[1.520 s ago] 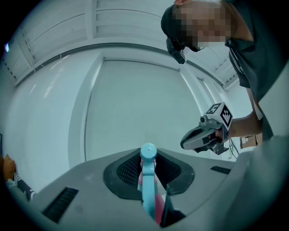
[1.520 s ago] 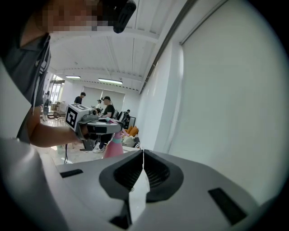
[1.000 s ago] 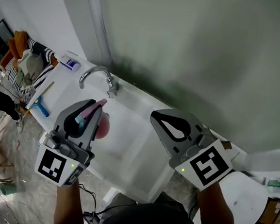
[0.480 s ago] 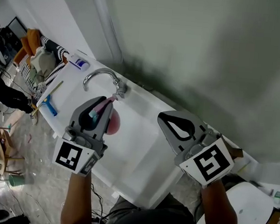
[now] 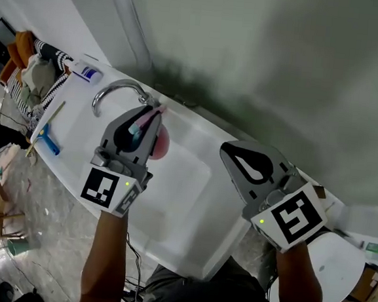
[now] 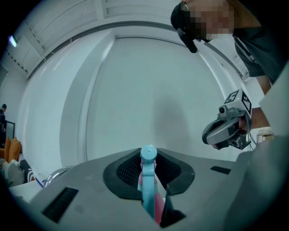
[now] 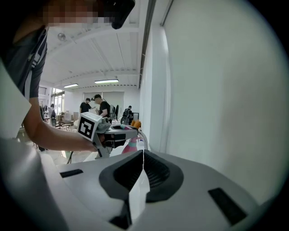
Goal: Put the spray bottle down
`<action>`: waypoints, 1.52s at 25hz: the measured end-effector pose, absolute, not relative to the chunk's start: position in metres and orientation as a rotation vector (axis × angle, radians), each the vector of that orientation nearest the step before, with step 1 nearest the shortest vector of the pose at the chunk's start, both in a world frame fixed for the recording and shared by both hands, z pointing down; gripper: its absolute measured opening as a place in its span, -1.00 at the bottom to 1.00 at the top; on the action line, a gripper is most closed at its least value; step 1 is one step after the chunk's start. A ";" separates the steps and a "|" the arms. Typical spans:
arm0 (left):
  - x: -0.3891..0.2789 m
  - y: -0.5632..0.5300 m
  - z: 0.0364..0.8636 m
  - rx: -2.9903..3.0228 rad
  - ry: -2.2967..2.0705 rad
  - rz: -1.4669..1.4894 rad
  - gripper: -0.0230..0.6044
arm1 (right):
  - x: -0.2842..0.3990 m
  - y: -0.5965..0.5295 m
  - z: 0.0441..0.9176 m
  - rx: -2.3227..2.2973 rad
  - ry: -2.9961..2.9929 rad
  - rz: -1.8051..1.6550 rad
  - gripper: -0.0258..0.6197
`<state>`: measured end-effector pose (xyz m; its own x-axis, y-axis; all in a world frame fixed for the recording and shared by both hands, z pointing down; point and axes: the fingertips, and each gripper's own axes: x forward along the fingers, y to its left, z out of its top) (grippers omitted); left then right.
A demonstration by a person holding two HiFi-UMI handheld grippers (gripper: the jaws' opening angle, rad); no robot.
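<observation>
Bright even light; fisheye gripper views, dark corners.

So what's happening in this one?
A person stands over a white sink with a pair of tongs in each hand. The left tongs are shut on a pink spray bottle with a teal nozzle. They hold it in the air above the basin, close to the faucet, and it has not been set down yet. The right tongs are shut with nothing in them, off to the right.
</observation>
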<state>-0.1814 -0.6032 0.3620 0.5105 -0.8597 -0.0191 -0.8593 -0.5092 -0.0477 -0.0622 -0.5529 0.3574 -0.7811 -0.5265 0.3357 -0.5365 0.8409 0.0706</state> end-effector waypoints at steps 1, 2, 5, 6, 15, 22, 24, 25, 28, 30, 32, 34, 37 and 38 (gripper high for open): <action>-0.180 -0.606 0.365 -2.693 1.525 -0.010 -0.73 | -0.061 -0.552 0.360 0.802 -2.666 0.052 -0.89; -0.178 -0.608 0.368 -2.701 1.523 -0.007 -0.73 | -0.060 -0.552 0.363 0.804 -2.655 0.065 -0.89; -0.176 -0.619 0.378 -2.724 1.526 0.008 -0.73 | -0.060 -0.555 0.373 0.806 -2.631 0.092 -0.89; -0.177 -0.623 0.383 -2.730 1.529 0.012 -0.73 | -0.061 -0.557 0.377 0.805 -2.626 0.098 -0.89; -0.177 -0.653 0.412 -2.769 1.564 0.059 -0.73 | -0.061 -0.566 0.404 0.803 -2.577 0.155 -0.89; -0.173 -0.664 0.425 -2.790 1.566 0.095 -0.73 | -0.060 -0.567 0.417 0.792 -2.549 0.188 -0.89; -0.169 -0.667 0.427 -2.794 1.544 0.100 -0.73 | -0.059 -0.567 0.420 0.788 -2.542 0.195 -0.89; -0.166 -0.667 0.428 -2.794 1.532 0.104 -0.73 | -0.058 -0.567 0.422 0.786 -2.538 0.199 -0.89; -0.160 -0.668 0.429 -2.787 1.530 0.118 -0.73 | -0.054 -0.563 0.425 0.787 -2.526 0.212 -0.89; -0.160 -0.669 0.432 -2.770 1.545 0.133 -0.73 | -0.052 -0.563 0.427 0.785 -2.520 0.220 -0.89; -0.157 -0.670 0.436 -2.749 1.554 0.144 -0.73 | -0.049 -0.563 0.429 0.775 -2.517 0.220 -0.89; -0.154 -0.669 0.440 -2.742 1.558 0.143 -0.73 | -0.045 -0.561 0.429 0.761 -2.518 0.221 -0.89; -0.153 -0.665 0.442 -2.751 1.567 0.132 -0.73 | -0.042 -0.558 0.427 0.735 -2.521 0.234 -0.89; -0.154 -0.666 0.441 -2.751 1.563 0.134 -0.73 | -0.042 -0.560 0.428 0.737 -2.519 0.235 -0.89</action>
<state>-0.1536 -0.6663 0.4411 0.5093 -0.8584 -0.0606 -0.8563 -0.5126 0.0640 -0.0419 -0.5598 0.4276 -0.7279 -0.4579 0.5104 -0.5445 0.8384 -0.0243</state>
